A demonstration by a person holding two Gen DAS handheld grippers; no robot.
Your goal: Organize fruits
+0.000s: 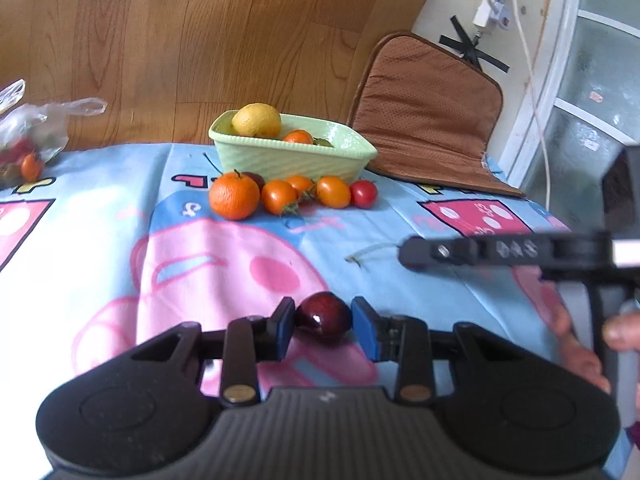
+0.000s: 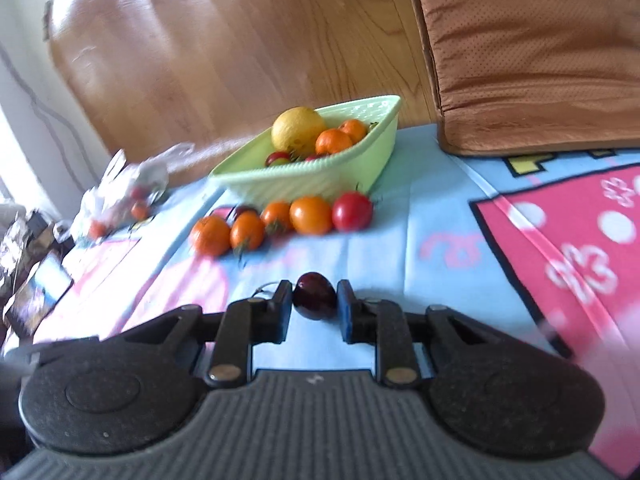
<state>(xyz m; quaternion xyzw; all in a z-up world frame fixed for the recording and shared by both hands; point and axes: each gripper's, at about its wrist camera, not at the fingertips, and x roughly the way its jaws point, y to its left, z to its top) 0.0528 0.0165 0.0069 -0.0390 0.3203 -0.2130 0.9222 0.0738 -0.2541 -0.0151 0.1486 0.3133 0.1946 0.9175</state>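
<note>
My left gripper [image 1: 323, 322] is shut on a dark red cherry [image 1: 325, 315] above the cartoon cloth. My right gripper [image 2: 314, 304] is shut on another dark red cherry [image 2: 315, 295]; its side shows at the right of the left wrist view [image 1: 500, 252]. A pale green basket [image 1: 280, 156] holds a lemon [image 1: 257, 120] and small orange fruit; it also shows in the right wrist view [image 2: 320, 180]. In front of it lies a row of fruit: a mandarin [image 1: 234, 195], orange tomatoes [image 1: 333, 191] and a red tomato [image 1: 363, 193].
A plastic bag [image 1: 28, 136] with more small fruit lies at the far left. A brown seat cushion [image 1: 432, 120] rests at the table's far right edge. A loose stem [image 1: 360, 256] lies on the cloth.
</note>
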